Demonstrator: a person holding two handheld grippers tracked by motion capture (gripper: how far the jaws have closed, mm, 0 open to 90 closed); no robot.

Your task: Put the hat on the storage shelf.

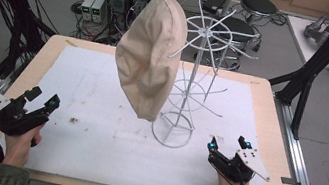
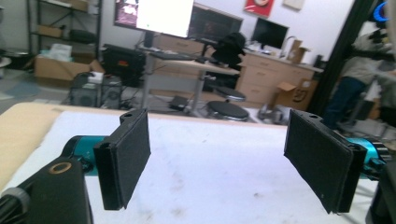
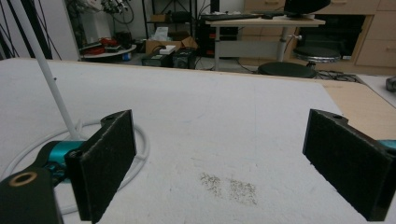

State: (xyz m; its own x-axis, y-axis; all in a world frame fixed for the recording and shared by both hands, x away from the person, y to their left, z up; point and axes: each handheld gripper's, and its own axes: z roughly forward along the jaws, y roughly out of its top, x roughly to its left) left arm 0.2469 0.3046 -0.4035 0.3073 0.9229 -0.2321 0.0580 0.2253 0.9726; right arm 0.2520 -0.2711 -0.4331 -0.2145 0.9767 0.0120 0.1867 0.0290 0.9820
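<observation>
Beige fabric cap (image 1: 147, 56) is hanging on the white wire rack (image 1: 194, 77), well ahead of both jaw sets, untouched. Left gripper (image 2: 217, 156) is sitting with jaws spread, nothing between. Right gripper (image 3: 219, 163) likewise released; the rack's ring base is lying just beside its left jaw.

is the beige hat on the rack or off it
On it: the beige hat hangs from an upper arm of the white wire rack, clear of the white mat.
</observation>
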